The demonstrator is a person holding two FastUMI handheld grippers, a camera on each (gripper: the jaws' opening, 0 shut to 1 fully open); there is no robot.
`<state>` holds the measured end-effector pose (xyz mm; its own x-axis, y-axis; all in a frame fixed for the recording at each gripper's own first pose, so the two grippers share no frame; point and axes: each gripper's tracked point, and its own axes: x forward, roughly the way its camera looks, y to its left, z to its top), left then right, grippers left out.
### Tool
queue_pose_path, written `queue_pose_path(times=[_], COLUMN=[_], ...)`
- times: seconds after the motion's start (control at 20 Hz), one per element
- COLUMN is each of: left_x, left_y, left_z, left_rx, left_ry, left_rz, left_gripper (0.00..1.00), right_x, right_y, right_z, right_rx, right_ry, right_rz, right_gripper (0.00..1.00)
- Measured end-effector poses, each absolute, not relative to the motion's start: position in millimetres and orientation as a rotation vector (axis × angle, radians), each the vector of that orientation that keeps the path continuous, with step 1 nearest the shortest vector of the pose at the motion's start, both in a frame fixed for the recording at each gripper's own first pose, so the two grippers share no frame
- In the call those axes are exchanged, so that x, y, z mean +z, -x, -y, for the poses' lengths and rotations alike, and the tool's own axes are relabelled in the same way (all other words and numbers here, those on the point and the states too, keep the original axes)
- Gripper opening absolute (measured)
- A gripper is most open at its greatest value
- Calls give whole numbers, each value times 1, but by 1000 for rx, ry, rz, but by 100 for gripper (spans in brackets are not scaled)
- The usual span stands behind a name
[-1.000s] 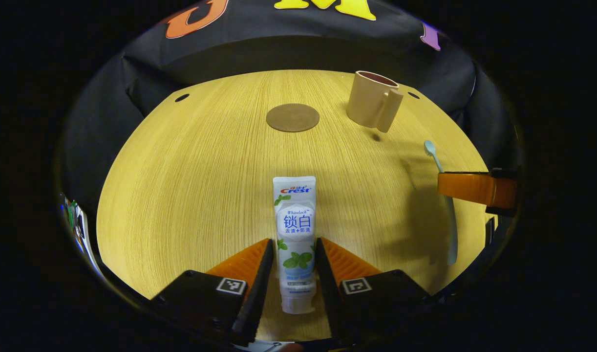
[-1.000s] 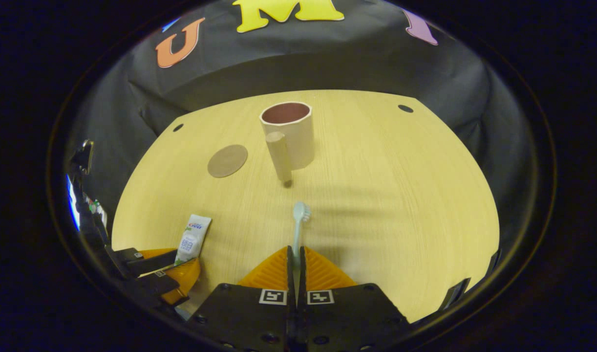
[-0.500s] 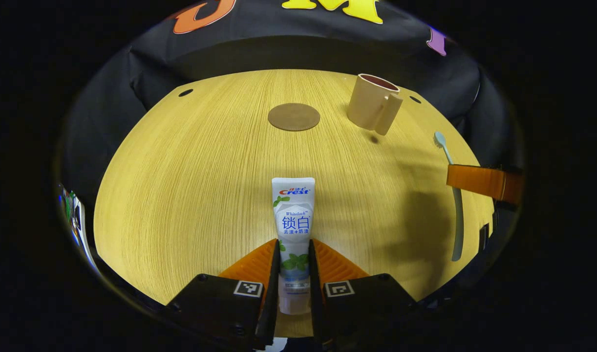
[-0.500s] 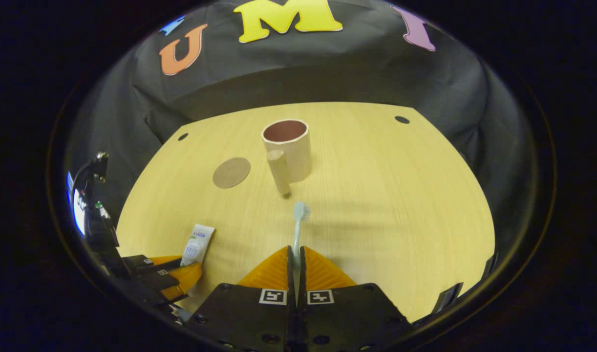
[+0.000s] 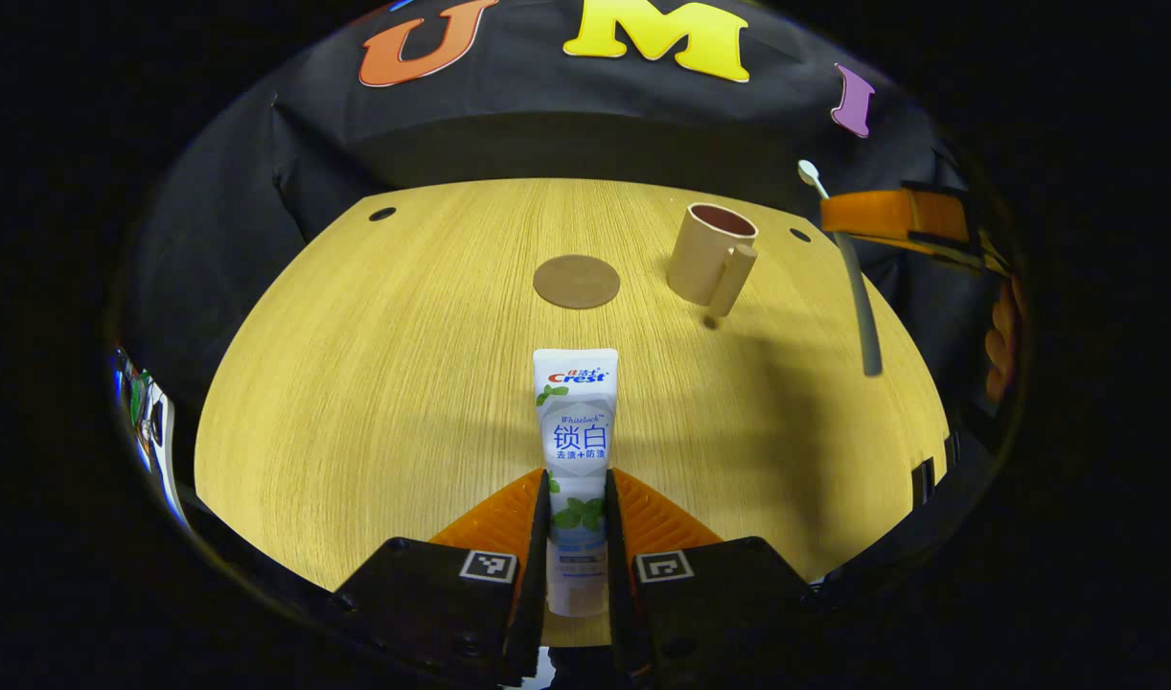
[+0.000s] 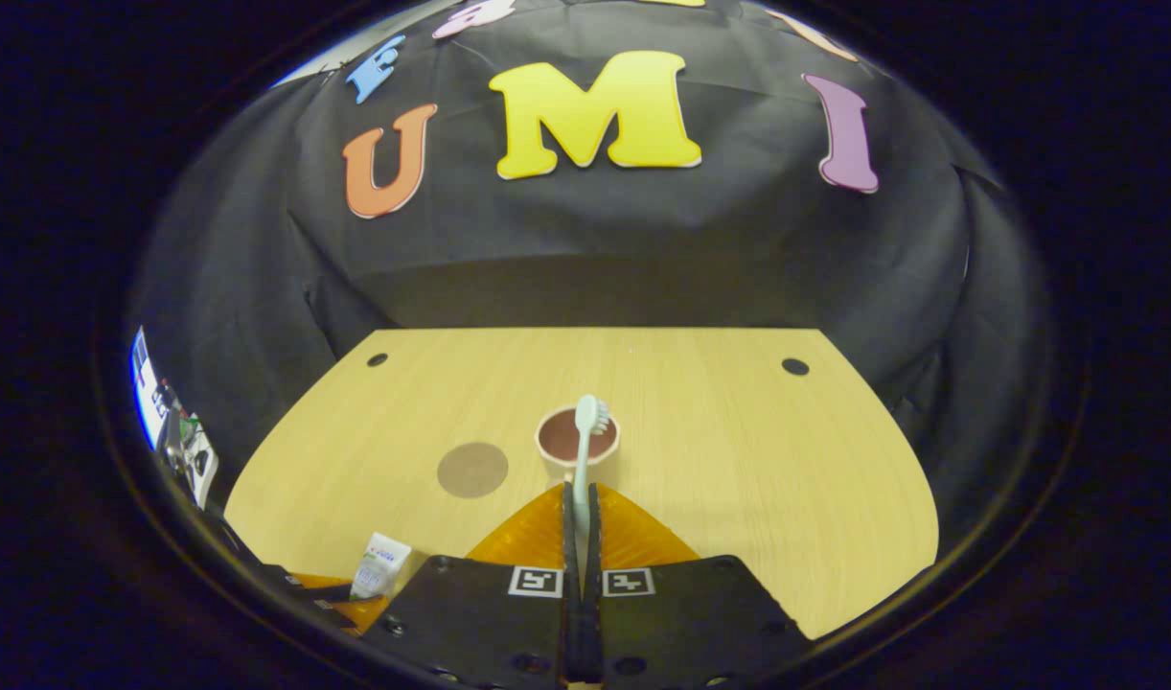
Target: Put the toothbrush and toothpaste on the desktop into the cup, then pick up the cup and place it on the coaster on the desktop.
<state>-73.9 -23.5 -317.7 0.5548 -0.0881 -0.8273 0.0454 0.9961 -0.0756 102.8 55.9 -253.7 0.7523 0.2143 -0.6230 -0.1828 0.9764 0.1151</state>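
Note:
In the left gripper view my left gripper [image 5: 576,494] is shut on the lower part of a white toothpaste tube [image 5: 576,422], held just above the wooden desktop [image 5: 375,364]. A beige cup [image 5: 705,254] with a side handle stands at the far right, and a round brown coaster [image 5: 576,281] lies to its left. In the right gripper view my right gripper [image 6: 582,494] is shut on a pale blue toothbrush [image 6: 585,436], raised high with its head over the cup's mouth [image 6: 571,436]. The right gripper [image 5: 897,216] with the toothbrush [image 5: 849,264] also appears at the upper right of the left gripper view.
Two small dark holes [image 6: 378,359] [image 6: 794,366] sit near the desktop's far corners. The black cloth wall [image 6: 585,259] rises just behind the far edge. A hand [image 5: 1002,335] shows at the right edge of the left gripper view. The coaster [image 6: 471,470] lies left of the cup.
My right gripper has lifted the toothbrush well off the desktop and brought it above the cup. My left gripper closed on the toothpaste tube and has raised it slightly.

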Motion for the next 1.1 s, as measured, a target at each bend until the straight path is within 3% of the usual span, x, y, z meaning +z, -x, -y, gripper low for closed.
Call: queue_pose_path(times=[0.5, 1.1], left_x=[-286, -299], left_y=[47, 14], left_z=[-1, -12], left_rx=[-48, -25], left_ry=[38, 13], left_rz=[-891, -899], left_gripper=[31, 31], right_x=[-233, -264], right_y=[-207, -251], right_z=[-87, -103], right_rx=[219, 244], right_ry=[-37, -25], right_rz=[-468, -408], right_gripper=[0, 0])
